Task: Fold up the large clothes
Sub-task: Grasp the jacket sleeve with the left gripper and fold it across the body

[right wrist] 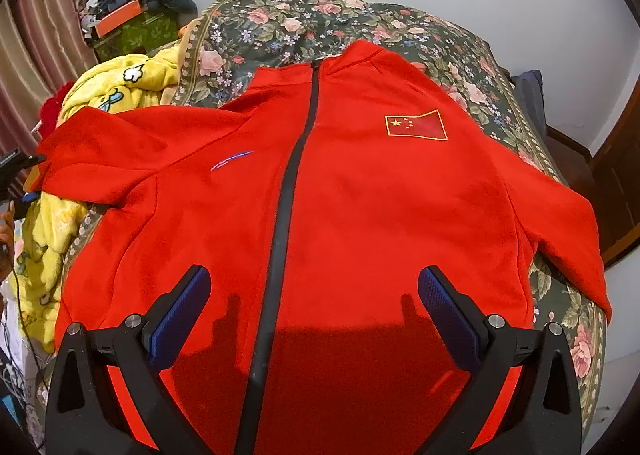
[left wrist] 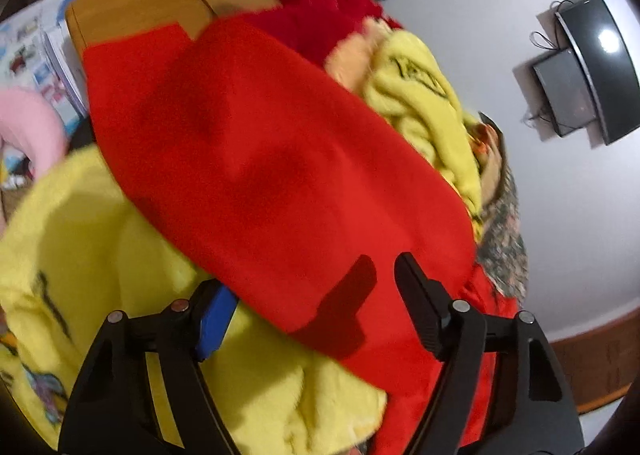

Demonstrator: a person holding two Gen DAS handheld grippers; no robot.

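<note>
A red zip-up jacket (right wrist: 352, 191) with a dark zipper and a flag patch lies face up, spread flat on a floral bedspread (right wrist: 280, 23). Both sleeves stretch out to the sides. My right gripper (right wrist: 314, 311) is open, hovering above the jacket's lower front, astride the zipper. In the left wrist view the jacket's left sleeve (left wrist: 260, 159) lies over a yellow fleece blanket (left wrist: 100, 255). My left gripper (left wrist: 308, 295) is open around the sleeve's end, its left finger partly under the red cloth edge.
A yellow blanket (right wrist: 116, 91) and red plush items (left wrist: 316, 3) are piled at the bed's left side. A wooden headboard (left wrist: 136, 11) stands behind. Boxes and clutter (right wrist: 128, 15) sit in the corner by curtains. A wooden door frame (right wrist: 616, 183) is at right.
</note>
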